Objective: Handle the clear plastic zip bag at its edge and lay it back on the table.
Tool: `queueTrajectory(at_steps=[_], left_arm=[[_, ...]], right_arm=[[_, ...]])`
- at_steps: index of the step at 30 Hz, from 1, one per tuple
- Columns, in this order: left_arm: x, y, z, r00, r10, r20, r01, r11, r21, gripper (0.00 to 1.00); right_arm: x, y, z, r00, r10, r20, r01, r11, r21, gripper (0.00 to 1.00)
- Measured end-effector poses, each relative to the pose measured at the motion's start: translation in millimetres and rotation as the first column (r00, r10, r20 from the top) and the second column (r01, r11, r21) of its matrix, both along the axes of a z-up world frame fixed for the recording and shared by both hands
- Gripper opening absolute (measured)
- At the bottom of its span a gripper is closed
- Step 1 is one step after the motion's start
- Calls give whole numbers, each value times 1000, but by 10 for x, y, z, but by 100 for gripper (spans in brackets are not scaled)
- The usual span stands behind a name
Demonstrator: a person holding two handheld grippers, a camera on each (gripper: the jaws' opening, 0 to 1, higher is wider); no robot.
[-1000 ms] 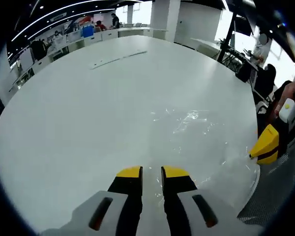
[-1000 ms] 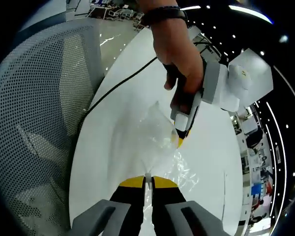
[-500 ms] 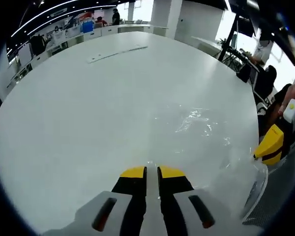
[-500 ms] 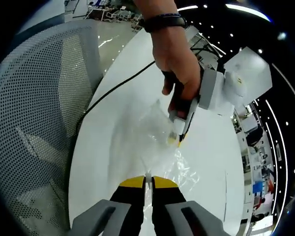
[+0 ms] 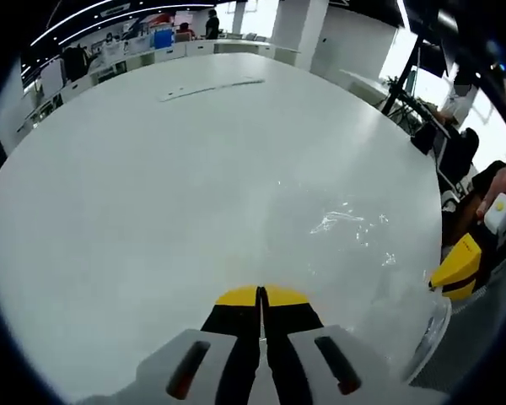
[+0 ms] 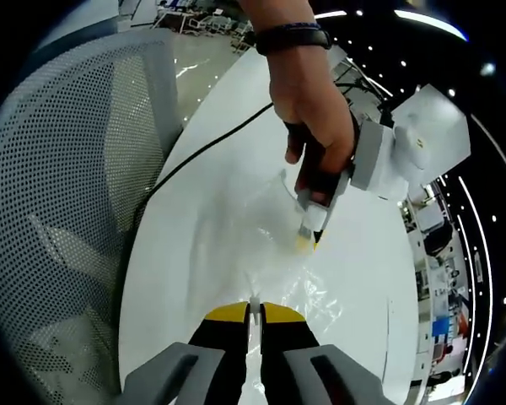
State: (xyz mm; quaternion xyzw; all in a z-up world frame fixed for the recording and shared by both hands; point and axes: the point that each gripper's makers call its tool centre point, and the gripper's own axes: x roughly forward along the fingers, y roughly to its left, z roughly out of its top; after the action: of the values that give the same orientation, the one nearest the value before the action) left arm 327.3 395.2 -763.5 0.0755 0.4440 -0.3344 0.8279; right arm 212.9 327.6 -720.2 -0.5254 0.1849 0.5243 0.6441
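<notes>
Closing is the main change since the earlier frames: your left gripper (image 5: 261,297) jaws, parted a second ago, now stand pressed together over the near edge of the clear plastic zip bag (image 5: 346,224).

Bag position: it lies spread on the white round table (image 5: 152,169), between the two grippers, its film wrinkled and raised in places. In the right gripper view the bag (image 6: 270,228) runs from your own jaws up to the left gripper (image 6: 308,243), which your hand (image 6: 308,101) holds with its yellow tips down at the bag's far edge.

Right gripper (image 6: 253,310): jaws pressed together on the bag edge, a thin strip of film showing between the tips. In the left gripper view this tool (image 5: 455,268) sits at the table rim.

Left gripper: whether film is actually caught between its jaws cannot be told.

Progress: the edge-handling step appears to be in hand. Release at both edges remains, and the bag must settle flat on the table.

Surroundings: a black cable (image 6: 204,150) crosses the table, and a mesh office chair (image 6: 59,169) stands beside it.
</notes>
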Motion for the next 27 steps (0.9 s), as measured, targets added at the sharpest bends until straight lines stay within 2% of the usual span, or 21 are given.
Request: queueTrajectory(at_steps=[8, 13, 18, 27], left_arm=[[189, 142, 154, 991, 120, 51, -119, 993, -27, 0], [275, 270, 211, 976, 210, 53, -207, 976, -63, 0], [421, 437, 158, 951, 307, 41, -301, 948, -108, 0], [439, 521, 81, 931, 363, 31, -357, 926, -124, 0]], right_arm=[[-18, 55, 27, 999, 35, 16, -35, 999, -12, 0], [-32, 70, 8, 999, 45, 12, -45, 999, -16, 0], [-70, 49, -45, 998, 61, 3, -61, 998, -34, 0], [-40, -30, -165, 998, 65, -2, -65, 995, -79, 0]])
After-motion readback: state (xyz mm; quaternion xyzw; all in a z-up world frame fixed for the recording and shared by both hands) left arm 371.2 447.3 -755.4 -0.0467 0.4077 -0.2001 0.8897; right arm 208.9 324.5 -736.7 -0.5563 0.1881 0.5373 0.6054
